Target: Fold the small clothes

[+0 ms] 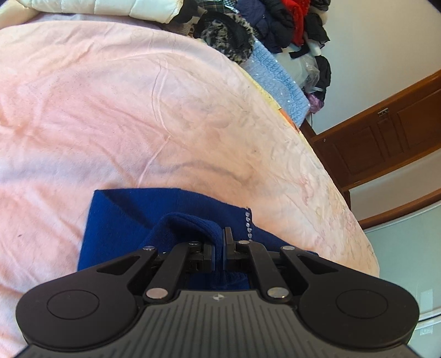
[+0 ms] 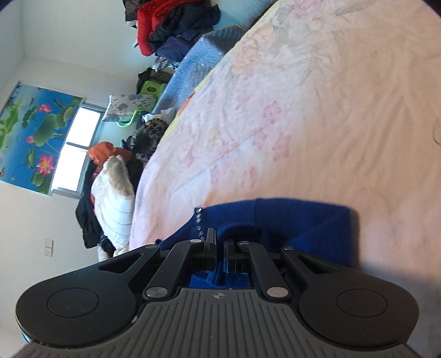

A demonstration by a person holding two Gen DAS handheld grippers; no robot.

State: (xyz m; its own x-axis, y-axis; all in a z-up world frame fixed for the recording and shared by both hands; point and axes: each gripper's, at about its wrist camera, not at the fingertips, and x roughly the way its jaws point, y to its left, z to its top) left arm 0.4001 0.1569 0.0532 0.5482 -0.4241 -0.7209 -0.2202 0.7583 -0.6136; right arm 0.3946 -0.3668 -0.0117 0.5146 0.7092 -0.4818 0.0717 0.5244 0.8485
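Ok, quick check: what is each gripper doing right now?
Left gripper: closed, pinching a fold of the blue garment.
Right gripper: closed, pinching the same blue garment over the pink bedspread.

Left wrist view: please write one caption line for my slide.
Left gripper shut on a fold of the blue garment over the pink blanket.

A home bedroom. A bed (image 2: 317, 115) under a pink floral blanket (image 1: 137, 110) fills most of both views. Heaped clothes (image 1: 275, 24) and a white puffer jacket (image 2: 113, 201) line its far edge at 12 o'clock. A window (image 2: 77, 148) with a lotus-print blind (image 2: 30, 132) sits at 9 o'clock, a wooden door (image 1: 386, 137) at 3 o'clock.
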